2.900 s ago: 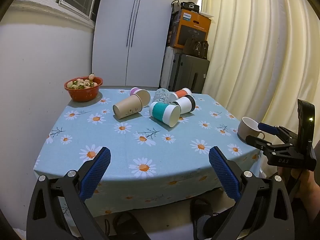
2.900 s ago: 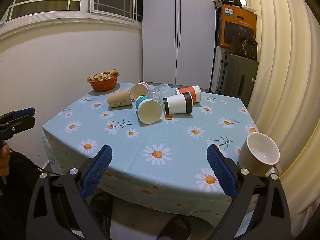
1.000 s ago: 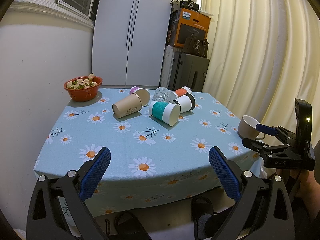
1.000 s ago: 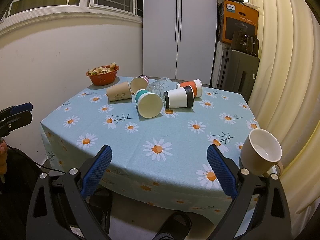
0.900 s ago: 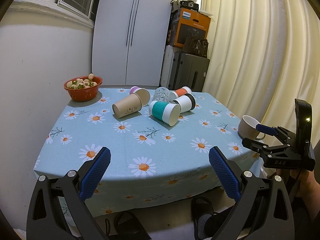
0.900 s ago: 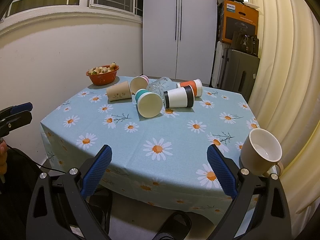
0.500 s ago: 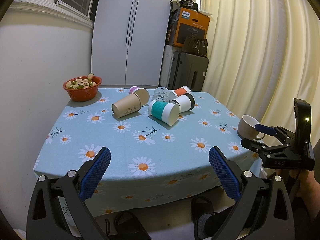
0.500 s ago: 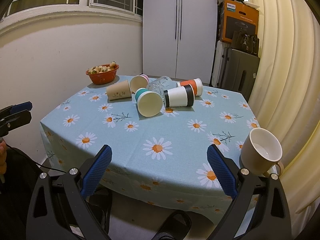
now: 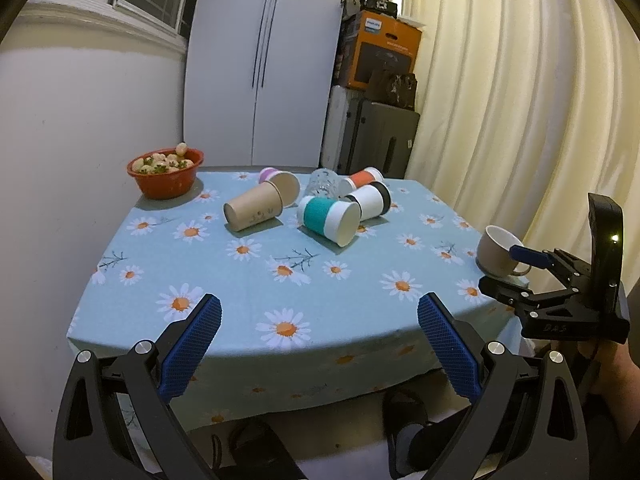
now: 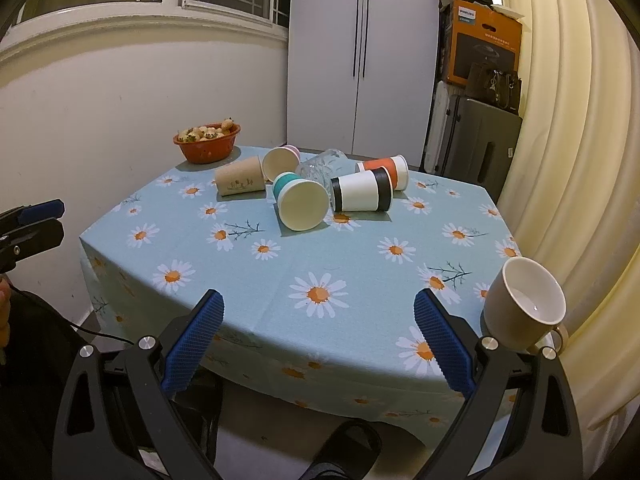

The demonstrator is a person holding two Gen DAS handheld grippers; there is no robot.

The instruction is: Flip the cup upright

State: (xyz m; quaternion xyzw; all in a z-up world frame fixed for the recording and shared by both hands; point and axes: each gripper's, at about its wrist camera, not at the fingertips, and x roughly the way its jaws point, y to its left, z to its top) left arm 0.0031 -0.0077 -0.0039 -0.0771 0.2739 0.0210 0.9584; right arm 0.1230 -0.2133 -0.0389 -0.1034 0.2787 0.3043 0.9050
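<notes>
Both grippers held spread and empty before a daisy-cloth table of tipped cups.

The left gripper (image 9: 319, 332) and right gripper (image 10: 318, 320) are held at 6 o'clock off the table's (image 10: 352, 344) near edge, jaws wide apart, nothing gripped. A mug (image 10: 524, 308) is seen tilted at the 4 o'clock edge, mouth toward the right camera; in the left view it (image 9: 498, 254) is partly hidden by the right gripper. Bare cloth lies between the near edge and the cups. At 12 o'clock a teal cup (image 10: 300, 200), black-banded cup (image 10: 362, 191), brown cup (image 10: 239, 180), orange cup (image 10: 386, 172) and glass (image 10: 320, 168) lie on their sides, close together. At 11 o'clock a red bowl (image 10: 206, 146) is filled with small pale pieces.
</notes>
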